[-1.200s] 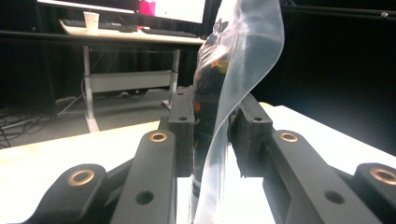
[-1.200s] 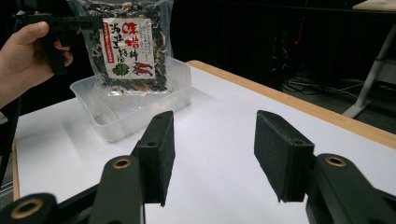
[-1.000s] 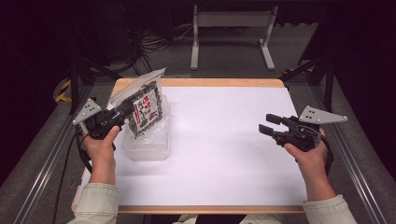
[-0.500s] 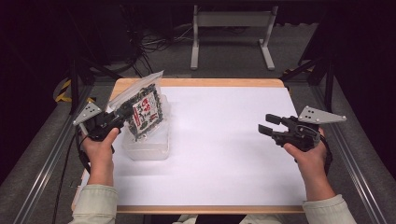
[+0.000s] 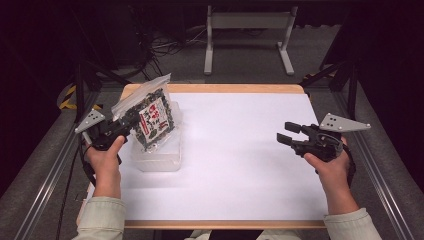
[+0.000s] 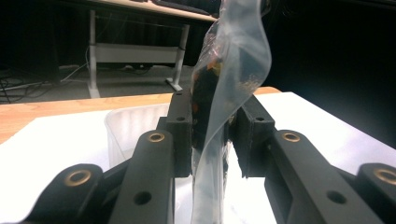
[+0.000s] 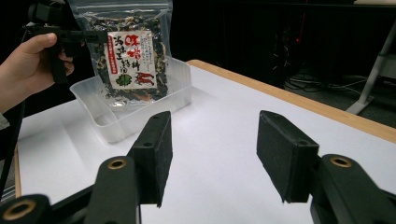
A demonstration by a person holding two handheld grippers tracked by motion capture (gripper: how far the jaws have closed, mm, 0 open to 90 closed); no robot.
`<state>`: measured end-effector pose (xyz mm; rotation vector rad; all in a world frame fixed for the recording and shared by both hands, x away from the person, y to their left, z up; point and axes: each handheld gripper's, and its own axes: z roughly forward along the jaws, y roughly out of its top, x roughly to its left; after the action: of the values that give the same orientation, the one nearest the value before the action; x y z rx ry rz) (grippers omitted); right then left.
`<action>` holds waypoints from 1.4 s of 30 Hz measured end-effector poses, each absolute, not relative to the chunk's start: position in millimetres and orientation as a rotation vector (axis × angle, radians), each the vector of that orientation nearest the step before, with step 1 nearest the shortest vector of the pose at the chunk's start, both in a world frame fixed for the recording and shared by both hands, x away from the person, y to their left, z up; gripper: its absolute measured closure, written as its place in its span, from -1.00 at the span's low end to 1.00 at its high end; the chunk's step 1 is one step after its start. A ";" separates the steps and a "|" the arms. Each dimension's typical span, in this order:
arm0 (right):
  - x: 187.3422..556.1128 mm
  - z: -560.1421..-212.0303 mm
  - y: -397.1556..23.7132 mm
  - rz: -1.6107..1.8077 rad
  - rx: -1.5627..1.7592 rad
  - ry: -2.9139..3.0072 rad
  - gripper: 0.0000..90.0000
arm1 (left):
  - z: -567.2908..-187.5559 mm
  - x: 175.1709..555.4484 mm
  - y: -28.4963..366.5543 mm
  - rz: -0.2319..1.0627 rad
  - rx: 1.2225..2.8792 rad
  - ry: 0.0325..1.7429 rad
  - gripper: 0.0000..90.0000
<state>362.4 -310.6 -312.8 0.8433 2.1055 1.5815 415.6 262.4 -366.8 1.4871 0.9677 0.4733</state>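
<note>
Over at the left side of the white-topped table [image 5: 240, 165] with its wooden rim, the left gripper [image 5: 121, 128] pinches the edge of a clear plastic zip bag of dark dried food with a red-and-white label [image 5: 150, 119], its jaws clenched on the film. Seen from the left gripper view, the bag [image 6: 224, 93] stands upright between the two black jaws. It hangs above a shallow clear plastic tub [image 5: 157, 155], with its lower corner dipping inside the rim. The right gripper [image 5: 289, 134] hovers well apart at the table's right side, jaws spread with nothing between them and bare tabletop ahead of it. Behind the table stand a grey metal frame [image 5: 247, 35] and loose cables [image 5: 170, 45] on the floor.
</note>
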 end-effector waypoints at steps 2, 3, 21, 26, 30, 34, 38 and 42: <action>363.5 -313.3 -310.1 1.582 0.842 2.108 0.03 | -366.9 416.2 261.4 0.483 1.495 0.982 0.36; 363.5 -313.3 -310.1 1.582 0.842 2.108 0.03 | -367.4 416.5 261.3 0.473 1.490 0.985 0.36; 365.2 -314.5 -309.7 1.586 0.846 2.112 0.01 | -347.6 380.2 265.6 0.558 1.487 1.020 -0.56; 364.5 -315.3 -311.4 1.581 0.850 2.111 0.00 | -340.5 356.8 262.5 0.575 1.499 0.997 -0.59; 362.7 -316.3 -313.4 1.567 0.855 2.110 -0.03 | -337.5 338.9 252.6 0.573 1.517 0.975 -0.63; 361.2 -316.5 -316.3 1.561 0.857 2.107 -0.05 | -338.0 329.3 243.6 0.568 1.523 0.962 -0.66; 360.0 -319.2 -319.2 1.554 0.864 2.111 -0.08 | -338.7 320.2 226.3 0.520 1.549 0.906 -0.66; 357.6 -322.4 -322.1 1.549 0.863 2.111 -0.13 | -340.7 316.7 205.7 0.469 1.579 0.847 -0.66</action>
<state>357.6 -322.1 -322.4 0.8626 2.1107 1.5494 316.7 205.7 -340.7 1.5788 0.8472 0.4693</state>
